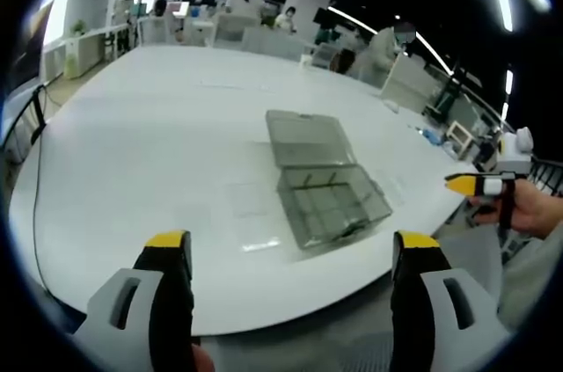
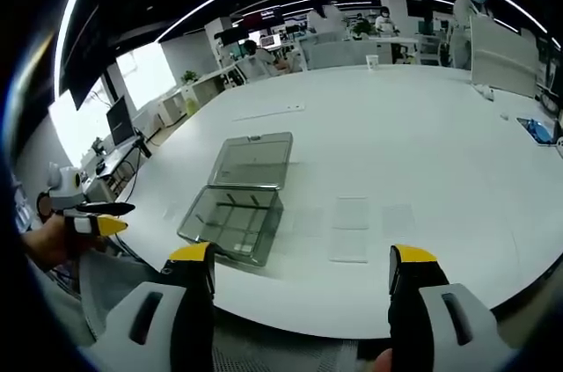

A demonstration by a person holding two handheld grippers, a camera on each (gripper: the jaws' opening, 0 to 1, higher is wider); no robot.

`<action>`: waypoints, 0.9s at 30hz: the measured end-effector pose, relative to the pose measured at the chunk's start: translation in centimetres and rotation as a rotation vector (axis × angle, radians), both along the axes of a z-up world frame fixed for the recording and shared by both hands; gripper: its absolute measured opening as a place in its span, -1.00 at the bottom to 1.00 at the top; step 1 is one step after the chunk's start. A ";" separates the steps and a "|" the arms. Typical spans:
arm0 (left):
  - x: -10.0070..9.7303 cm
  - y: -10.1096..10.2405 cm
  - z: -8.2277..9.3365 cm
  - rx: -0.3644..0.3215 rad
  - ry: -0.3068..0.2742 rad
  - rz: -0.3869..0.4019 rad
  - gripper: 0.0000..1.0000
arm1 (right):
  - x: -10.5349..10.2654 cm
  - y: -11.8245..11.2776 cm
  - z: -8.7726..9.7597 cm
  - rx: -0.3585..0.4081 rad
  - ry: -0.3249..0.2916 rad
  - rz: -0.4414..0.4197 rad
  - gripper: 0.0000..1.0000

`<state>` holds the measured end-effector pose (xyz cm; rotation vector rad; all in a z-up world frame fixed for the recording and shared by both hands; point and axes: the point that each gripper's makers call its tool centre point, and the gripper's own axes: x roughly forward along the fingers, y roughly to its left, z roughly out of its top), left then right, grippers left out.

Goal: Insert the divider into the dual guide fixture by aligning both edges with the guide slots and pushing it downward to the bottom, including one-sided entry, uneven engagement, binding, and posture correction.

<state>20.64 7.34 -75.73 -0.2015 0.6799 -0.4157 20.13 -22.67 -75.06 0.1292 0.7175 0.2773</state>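
A clear grey plastic box with inner guide walls sits on the white table, its lid folded open behind it. Flat clear dividers lie on the table just left of the box. My left gripper hovers open and empty off the table's near edge. In the right gripper view the same box and lid are left of centre, with the clear dividers to their right. My right gripper is open and empty, short of the table edge.
The right gripper, held in a hand, shows at the table's right end; the left gripper shows at the left. A black cable runs along the table's left rim. Small items lie at the far corner. People and desks stand beyond.
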 end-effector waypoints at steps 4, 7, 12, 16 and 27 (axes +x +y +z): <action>0.0 0.0 0.0 0.000 0.000 -0.001 0.84 | 0.0 0.0 0.0 -0.001 0.002 0.001 0.58; 0.0 0.0 0.0 -0.001 0.000 -0.002 0.83 | 0.0 0.0 0.0 0.001 0.003 0.001 0.58; 0.0 -0.1 0.0 -0.003 0.001 -0.006 0.83 | 0.0 0.0 -0.1 0.004 0.008 0.004 0.58; 0.0 -0.1 0.0 -0.004 0.003 -0.007 0.82 | 0.0 0.1 -0.1 0.006 0.012 0.005 0.57; 0.1 -0.2 0.0 -0.009 0.001 -0.010 0.80 | 0.2 0.1 -0.2 0.017 0.013 -0.001 0.53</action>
